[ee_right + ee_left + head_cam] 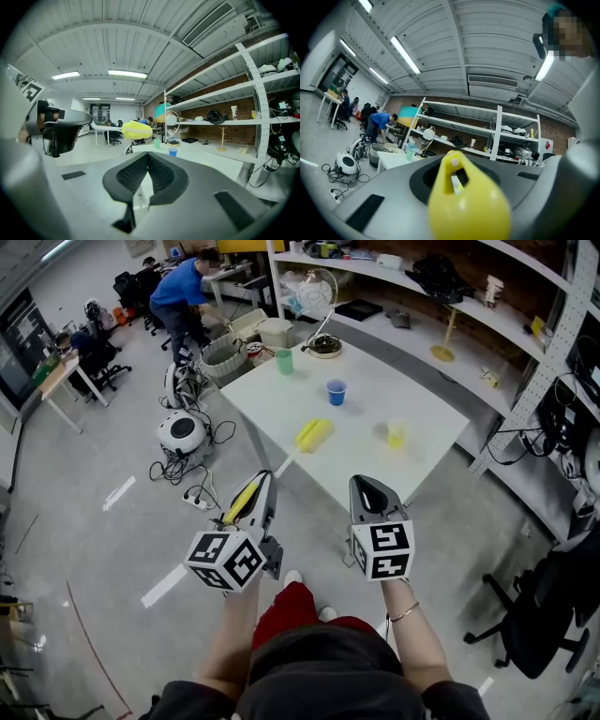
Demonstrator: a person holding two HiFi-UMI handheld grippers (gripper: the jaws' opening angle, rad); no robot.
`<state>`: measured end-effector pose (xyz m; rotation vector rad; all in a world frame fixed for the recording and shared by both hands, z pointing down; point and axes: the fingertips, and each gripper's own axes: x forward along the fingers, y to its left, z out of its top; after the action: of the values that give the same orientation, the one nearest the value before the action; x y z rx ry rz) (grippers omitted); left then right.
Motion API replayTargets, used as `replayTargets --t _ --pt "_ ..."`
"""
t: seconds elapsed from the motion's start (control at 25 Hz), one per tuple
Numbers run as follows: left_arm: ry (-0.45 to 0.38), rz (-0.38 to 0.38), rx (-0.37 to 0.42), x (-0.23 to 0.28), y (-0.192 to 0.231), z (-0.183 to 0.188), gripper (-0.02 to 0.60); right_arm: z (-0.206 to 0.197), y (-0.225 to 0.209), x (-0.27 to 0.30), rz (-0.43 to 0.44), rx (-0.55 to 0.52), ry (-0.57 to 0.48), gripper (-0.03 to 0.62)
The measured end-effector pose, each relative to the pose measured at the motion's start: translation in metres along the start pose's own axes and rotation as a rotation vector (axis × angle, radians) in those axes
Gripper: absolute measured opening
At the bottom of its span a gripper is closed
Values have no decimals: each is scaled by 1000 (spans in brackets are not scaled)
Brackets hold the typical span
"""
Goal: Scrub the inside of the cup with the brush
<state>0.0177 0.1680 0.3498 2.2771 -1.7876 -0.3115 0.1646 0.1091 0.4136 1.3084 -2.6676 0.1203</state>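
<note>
In the head view my left gripper is shut on the yellow handle of a long brush. The brush's white stem reaches forward, and its yellow head hangs over the near edge of the white table. In the left gripper view the handle fills the space between the jaws. My right gripper is beside it, shut and holding nothing; its ribbed pads meet at the tip. A green cup, a blue cup and a pale yellow cup stand upright on the table, all beyond both grippers.
A ring lamp on a dark base stands at the table's far end. Shelving runs behind and to the right. An office chair is at the right. Cables and a round white device lie on the floor at the left. A person in blue bends over far back.
</note>
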Motion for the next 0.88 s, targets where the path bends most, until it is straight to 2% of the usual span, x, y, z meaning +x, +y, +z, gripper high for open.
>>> replayTargets --t 0.36,0.88 --pt "12 -16 1 51 44 5 43 3 -15 61 -36 22 13 18" --pt "87 -92 -62 179 164 18 43 10 -53 219 -156 75 80 18"
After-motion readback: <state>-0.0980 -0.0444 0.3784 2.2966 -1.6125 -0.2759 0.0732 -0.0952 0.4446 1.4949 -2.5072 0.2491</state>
